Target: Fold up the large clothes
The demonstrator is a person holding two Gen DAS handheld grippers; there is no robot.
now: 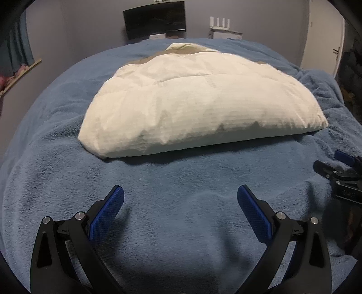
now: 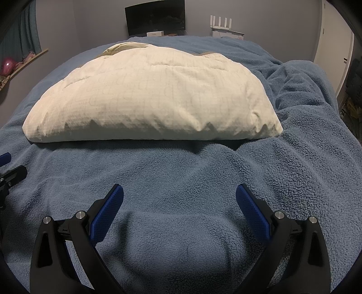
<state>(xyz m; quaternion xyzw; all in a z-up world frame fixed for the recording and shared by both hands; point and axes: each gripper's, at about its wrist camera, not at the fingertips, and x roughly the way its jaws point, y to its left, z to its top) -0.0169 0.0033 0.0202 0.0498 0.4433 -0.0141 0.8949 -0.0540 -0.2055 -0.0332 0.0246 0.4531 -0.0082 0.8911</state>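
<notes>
A cream-white padded garment (image 1: 199, 101) lies folded into a thick bundle on the blue fleece blanket (image 1: 181, 214) in the middle of the bed. It also shows in the right wrist view (image 2: 153, 97), with a tan lining peeking out at its far edge. My left gripper (image 1: 180, 196) is open and empty, low over the blanket, short of the garment's near edge. My right gripper (image 2: 179, 195) is open and empty too, in front of the garment. The right gripper shows at the right edge of the left wrist view (image 1: 344, 171).
The blanket (image 2: 305, 95) is rumpled to the right of the garment. A dark monitor (image 1: 156, 19) and a white router (image 1: 222, 23) stand beyond the bed's far end. A door (image 1: 332, 45) is at the right, a curtain (image 2: 27, 34) at the left.
</notes>
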